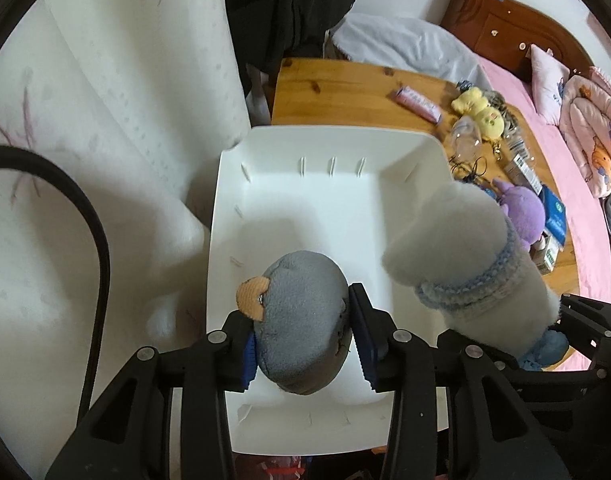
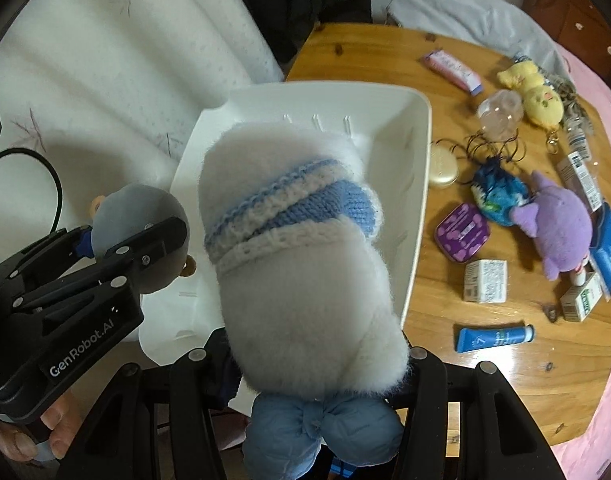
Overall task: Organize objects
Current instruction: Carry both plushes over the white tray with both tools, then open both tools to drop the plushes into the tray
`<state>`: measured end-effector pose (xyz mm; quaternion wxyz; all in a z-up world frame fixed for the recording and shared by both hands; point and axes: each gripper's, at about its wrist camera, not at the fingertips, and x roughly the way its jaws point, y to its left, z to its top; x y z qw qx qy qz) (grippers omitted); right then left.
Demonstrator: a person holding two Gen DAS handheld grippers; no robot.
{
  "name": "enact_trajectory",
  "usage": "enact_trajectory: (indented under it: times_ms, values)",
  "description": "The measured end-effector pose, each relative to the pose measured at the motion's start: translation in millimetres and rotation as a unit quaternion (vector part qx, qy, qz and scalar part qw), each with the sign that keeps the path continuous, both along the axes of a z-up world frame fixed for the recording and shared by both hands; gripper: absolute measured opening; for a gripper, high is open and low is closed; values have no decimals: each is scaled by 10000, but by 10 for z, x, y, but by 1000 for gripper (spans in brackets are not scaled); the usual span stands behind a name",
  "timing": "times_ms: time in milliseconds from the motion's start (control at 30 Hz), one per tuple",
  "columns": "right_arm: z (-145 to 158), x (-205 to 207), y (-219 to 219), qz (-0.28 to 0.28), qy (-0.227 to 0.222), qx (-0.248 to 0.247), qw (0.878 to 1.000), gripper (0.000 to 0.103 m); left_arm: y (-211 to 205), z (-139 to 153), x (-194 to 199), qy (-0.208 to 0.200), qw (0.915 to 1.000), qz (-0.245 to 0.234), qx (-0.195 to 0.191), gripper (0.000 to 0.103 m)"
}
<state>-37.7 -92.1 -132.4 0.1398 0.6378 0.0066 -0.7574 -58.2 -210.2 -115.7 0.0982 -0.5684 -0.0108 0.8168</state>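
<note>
A: What takes up the most room ahead of the claws?

B: The wooden tabletop [image 2: 385, 56], round-edged, with a pink bed beyond its far rim. On it the white tray [image 1: 409, 152] sits straight under and ahead of both claws. Its floor is bare and open, with raised walls all round. Left of the left claw a white padded cover [image 1: 105, 120] presses close against the tray's side.

A: And to the right?

B: Right of the right claw the tabletop is crowded: a purple plush [image 2: 557, 224], a yellow plush [image 2: 533, 92], a blue knitted pouch [image 2: 499, 194], small boxes [image 2: 485, 286] and a blue tube [image 2: 495, 338]. They stand apart from the tray, a strip of bare wood between.

A: What does the right claw carry?

B: The right claw [image 2: 317, 380] is clamped on a white fluffy plush [image 2: 305, 280] with a blue knitted scarf, gripped low on the body near its blue feet. The toy reaches forward over the tray's near half.

A: The left one?

B: The left claw [image 1: 305, 344] is closed partway around a grey plush [image 1: 301, 320] with an orange ear; both blue pads press its sides. It hangs above the tray's near-left part.

A: How are the hands set?

B: The two claws are side by side, pointing forward and down. Fingers [image 2: 57, 436] wrap the left claw's handle.
</note>
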Motion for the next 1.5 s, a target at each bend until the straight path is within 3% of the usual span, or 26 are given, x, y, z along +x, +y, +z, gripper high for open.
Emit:
enact_trajectory:
  times_ms: [333,533,733,1067,1500]
  values:
    - [-249,3,-144,278,-384,227,9986,58,-56,-181,-51,-244,9997,36,-37,49]
    - [-258,-2,-181,360,-364,228,9984,73,-82,-221,-68,-367,9993,51,-25,62]
    - [-233,3,-166,327,-343,245,9986,74,-55,-260,-44,-428,9990,-49,-114,73]
    - [-76,86,-191,457,-65,306,9985,74,-35,-97,19,-108,9998,-120,136,92]
    - [421,305,-88,498,707,354,9956,74,-14,244,134,230,9991,-163,302,94]
